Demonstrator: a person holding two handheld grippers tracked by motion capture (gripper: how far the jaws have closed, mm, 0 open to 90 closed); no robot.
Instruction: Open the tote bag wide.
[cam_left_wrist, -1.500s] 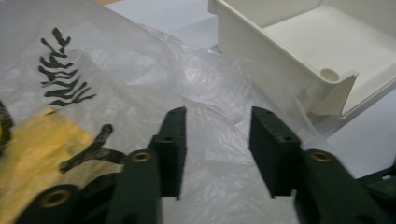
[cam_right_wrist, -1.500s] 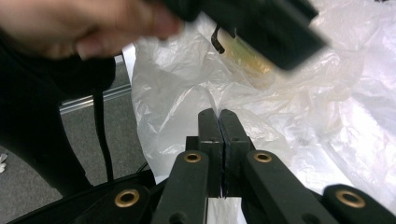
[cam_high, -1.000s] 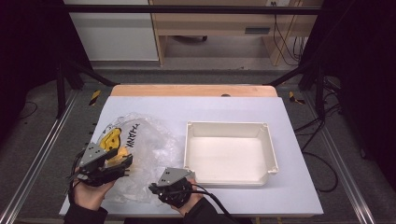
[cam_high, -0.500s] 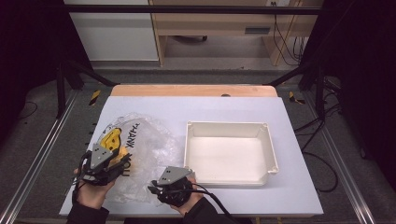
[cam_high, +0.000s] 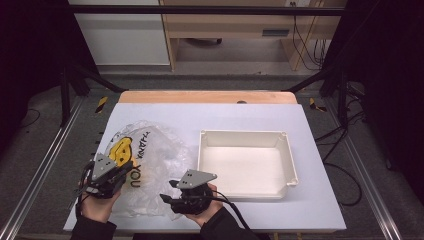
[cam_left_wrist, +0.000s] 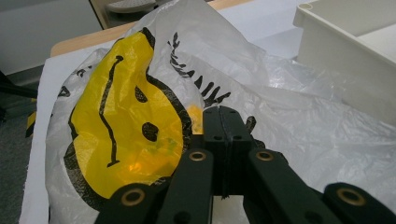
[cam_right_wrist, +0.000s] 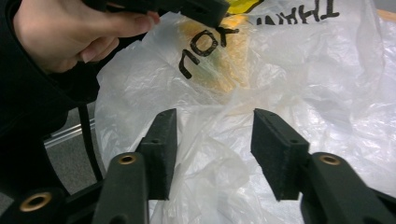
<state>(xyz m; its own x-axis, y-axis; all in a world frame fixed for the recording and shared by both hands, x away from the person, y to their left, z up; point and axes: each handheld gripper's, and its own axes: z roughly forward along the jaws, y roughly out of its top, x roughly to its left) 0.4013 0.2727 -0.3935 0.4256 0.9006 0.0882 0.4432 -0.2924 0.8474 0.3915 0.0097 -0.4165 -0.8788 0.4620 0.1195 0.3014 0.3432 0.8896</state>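
Jaws of the left gripper (cam_left_wrist: 223, 122) have just closed, pinching the plastic bag (cam_high: 150, 150); the right gripper (cam_right_wrist: 212, 151), at four o'clock, has been opening, film unpinched between jaws, and should re-grip an opposite edge.

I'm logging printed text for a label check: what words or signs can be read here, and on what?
"THANK" – black print on the clear plastic bag, beside its yellow smiley face.
"YOU" – black print lower on the same bag, near the left gripper.
The tray carries no print.
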